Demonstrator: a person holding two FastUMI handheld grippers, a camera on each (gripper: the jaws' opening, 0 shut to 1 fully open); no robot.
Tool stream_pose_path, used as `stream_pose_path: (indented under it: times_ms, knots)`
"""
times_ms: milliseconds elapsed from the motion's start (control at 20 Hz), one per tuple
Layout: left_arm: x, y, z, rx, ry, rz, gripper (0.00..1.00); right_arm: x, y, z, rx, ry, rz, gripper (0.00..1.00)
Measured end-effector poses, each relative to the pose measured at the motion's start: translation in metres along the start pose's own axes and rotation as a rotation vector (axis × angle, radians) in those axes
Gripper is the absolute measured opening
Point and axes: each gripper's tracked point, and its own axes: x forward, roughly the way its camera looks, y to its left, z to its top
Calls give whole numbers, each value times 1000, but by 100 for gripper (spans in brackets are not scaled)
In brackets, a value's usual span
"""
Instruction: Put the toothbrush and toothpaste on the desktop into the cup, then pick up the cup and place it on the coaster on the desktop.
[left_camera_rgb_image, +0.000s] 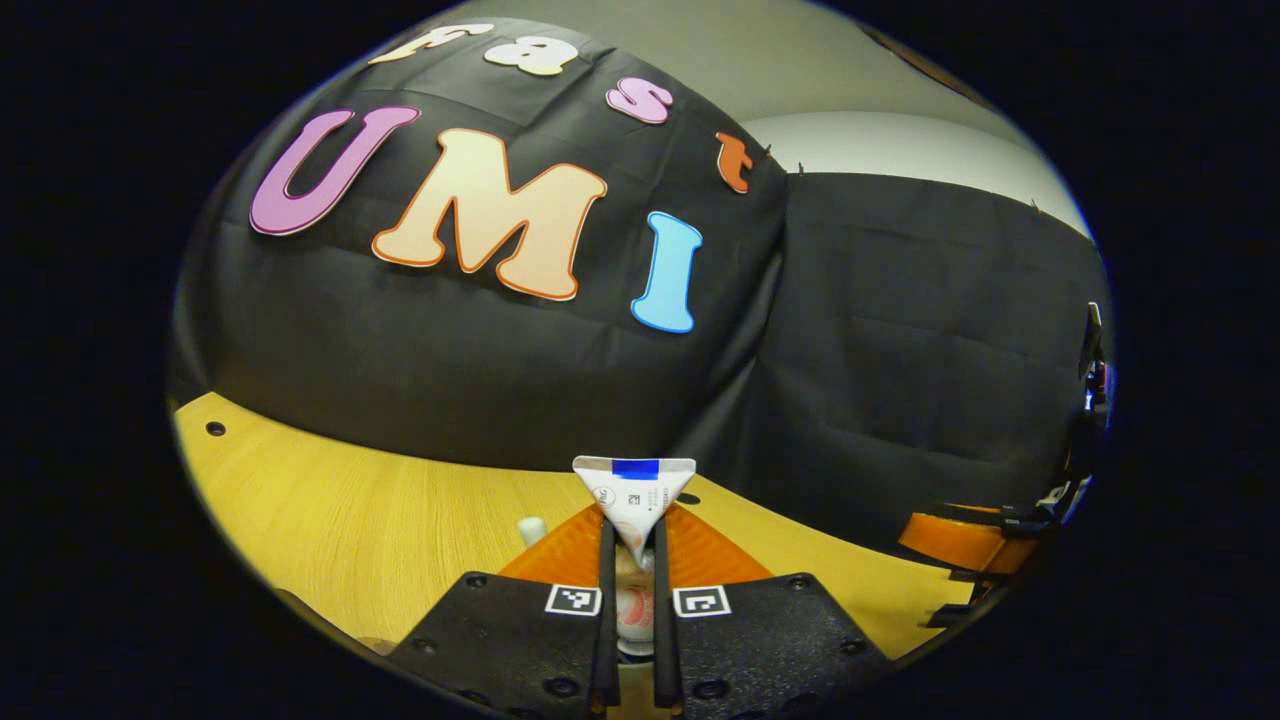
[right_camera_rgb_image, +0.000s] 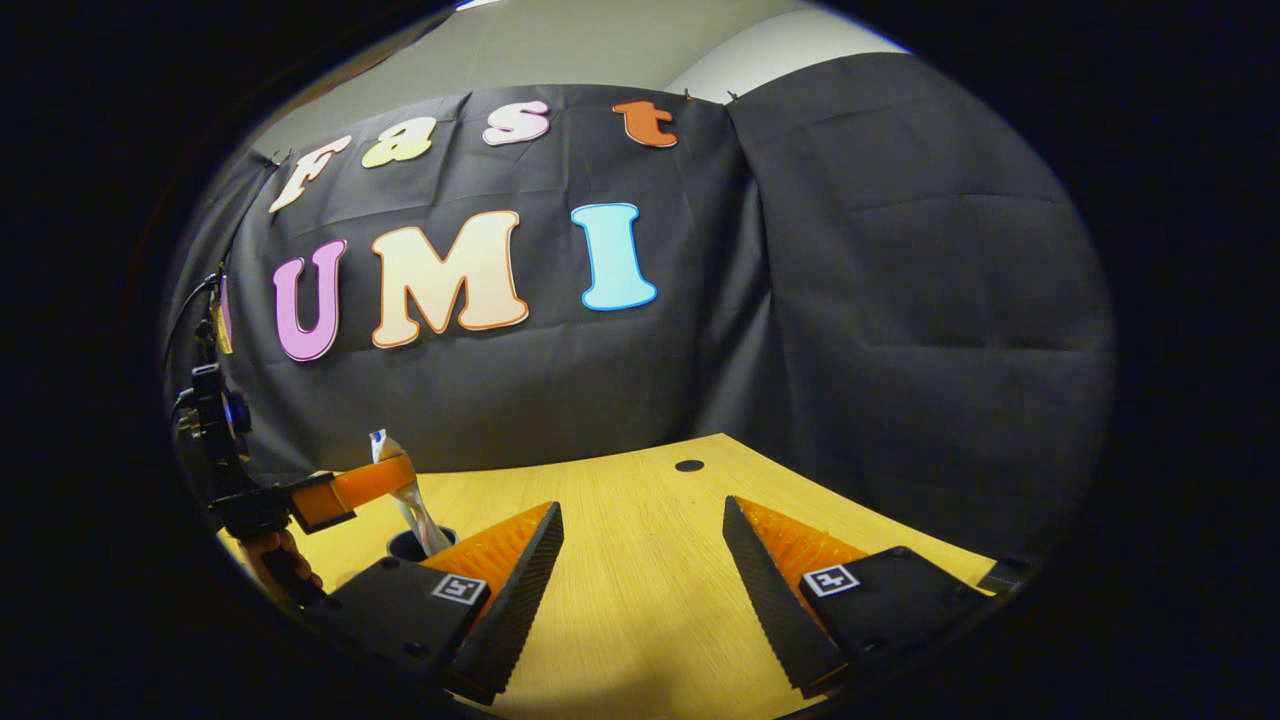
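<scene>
Toothpaste step: left hand-held gripper pinches the toothpaste above the cup at 9 o'clock; next, lower and release; right hand-held gripper spread, idle.

Toothpaste tube: white, blue band across flat end, small dark print; pink-red marking lower down between the fingers. Left gripper: black body, orange ribbed finger pads, two black-and-white square markers. Right gripper: same black, orange and markers. Desktop: pale yellow wood grain with dark round holes. Cup: dark rim. Booth wall: black cloth.
</scene>
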Motion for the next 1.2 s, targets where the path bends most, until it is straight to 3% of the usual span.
stream_pose_path:
  times_ms: [100, 150, 200, 250, 350, 400, 650, 900, 1200]
  knots:
    - [-4, -3, -12, 6, 40, 0, 19, -8, 0, -1, -21, 1, 0, 95]
    - [-7, -3, -17, 7, 54, 3, 31, -11, 1, 0, -31, 2, 2, 98]
    - [-10, -5, -15, 12, 51, 1, 36, -13, 2, 1, -39, 0, 3, 98]
    - [-13, -6, -8, 21, 25, 0, 60, -15, 4, 5, -42, -5, 5, 98]
    - [-20, -5, 20, 41, -38, 24, 86, -19, 9, 8, -39, 2, 16, 99]
    - [-22, -3, 30, 48, -56, 35, 92, -19, 13, 10, -40, 11, 25, 99]
    - [-47, 32, 91, 83, -108, 142, 94, -20, 56, 31, -56, 70, 140, 96]
    - [-98, 99, 132, 174, -103, 337, 95, -11, 121, 33, -98, 189, 350, 99]
    - [-163, 157, 161, 180, -116, 555, 94, -1, 176, -3, -224, 411, 592, 99]
